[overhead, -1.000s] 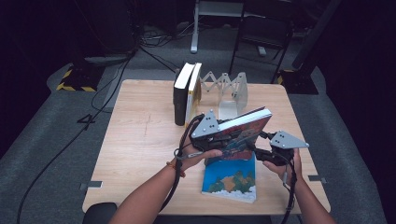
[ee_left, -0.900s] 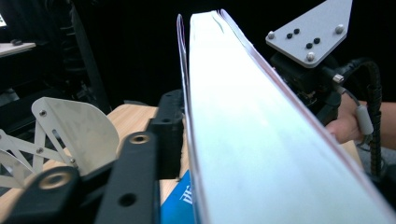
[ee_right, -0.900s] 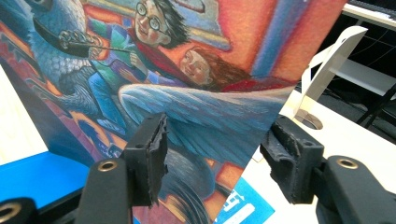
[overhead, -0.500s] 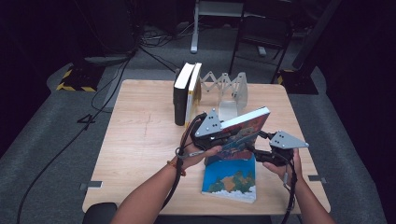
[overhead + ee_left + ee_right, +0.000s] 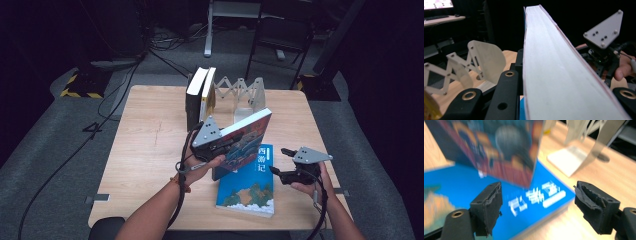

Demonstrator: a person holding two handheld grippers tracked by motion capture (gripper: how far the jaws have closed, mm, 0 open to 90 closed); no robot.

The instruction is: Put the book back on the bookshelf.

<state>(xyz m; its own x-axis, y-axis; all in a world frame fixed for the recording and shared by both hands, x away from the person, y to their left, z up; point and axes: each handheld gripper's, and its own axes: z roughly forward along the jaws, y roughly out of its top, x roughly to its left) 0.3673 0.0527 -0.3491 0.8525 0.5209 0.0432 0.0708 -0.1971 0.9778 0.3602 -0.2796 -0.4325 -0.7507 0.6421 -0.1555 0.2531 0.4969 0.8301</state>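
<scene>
A dark-covered book point(image 5: 246, 136) is held tilted above a wooden table point(image 5: 150, 150), clamped in the left gripper point(image 5: 216, 146).

Just below it, a blue book point(image 5: 247, 185) lies flat. The right gripper point(image 5: 278, 161) is seen beside both books, its jaws apart, just opened, nothing between them.

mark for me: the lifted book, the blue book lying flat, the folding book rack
lifted book point(image 5: 245, 135), high view, on its illustrated cover.
blue book point(image 5: 247, 182), high view, on the middle of its cover.
folding book rack point(image 5: 239, 90), high view, on its zigzag lattice.
</scene>
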